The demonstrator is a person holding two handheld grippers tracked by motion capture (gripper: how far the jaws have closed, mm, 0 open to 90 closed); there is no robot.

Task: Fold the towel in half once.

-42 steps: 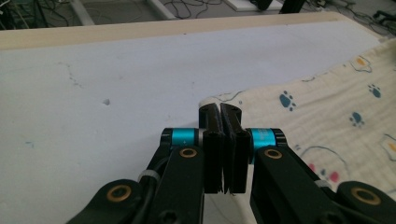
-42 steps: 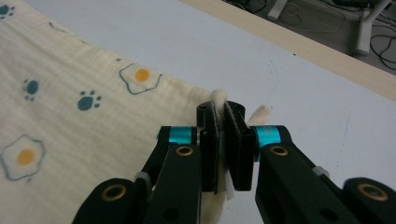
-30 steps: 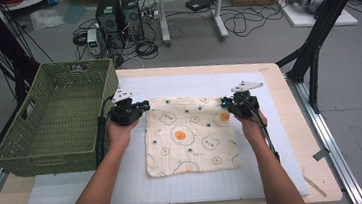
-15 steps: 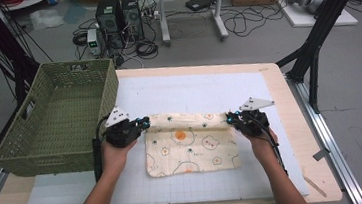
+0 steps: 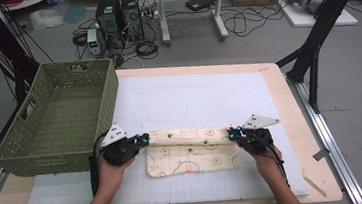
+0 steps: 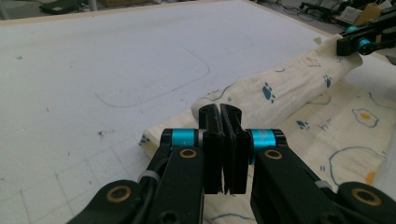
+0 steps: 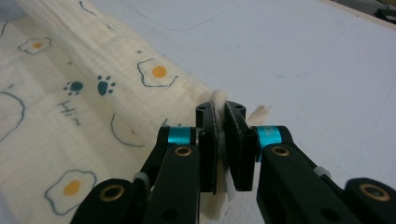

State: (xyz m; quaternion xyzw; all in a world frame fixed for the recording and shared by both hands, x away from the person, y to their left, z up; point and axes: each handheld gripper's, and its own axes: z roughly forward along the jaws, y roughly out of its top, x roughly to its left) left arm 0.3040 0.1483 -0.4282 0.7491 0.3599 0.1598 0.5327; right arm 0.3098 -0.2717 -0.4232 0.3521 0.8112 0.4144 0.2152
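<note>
- While you hold the cream cloth (image 5: 192, 151) by its two far corners, it lies on the white mat (image 5: 194, 100) with its far edge folded over toward you, so a rolled band runs along the far side of the cloth.
- Your left gripper (image 5: 142, 141) sits at the left end of that fold, its jaws clenched tight; in the left gripper view (image 6: 223, 140) the pads meet with almost no gap, and the cloth corner comes up right to them.
- Your right gripper (image 5: 233, 134) sits at the right end of the fold; in the right gripper view (image 7: 223, 144) its jaws are clamped on a pinch of the cloth, with white fabric bulging out between the pads and above them.
- The cloth carries fried-egg prints, blue paw prints and blue outlines; the flat layer nearer to you lies spread below the fold, and its near edge stays on the mat.
- The two grippers are level with each other across the cloth, one at each end, with the folded band stretched between them.
- The green wicker basket (image 5: 47, 145) stands to the left of the cloth, its near right corner just beside your left gripper, overhanging the left side of the table (image 5: 291, 116).
- Far of the cloth the mat shows a faint drawn outline with a rounded corner (image 6: 154, 88).
- The wooden rim of the table frames the mat to the right of the cloth.
</note>
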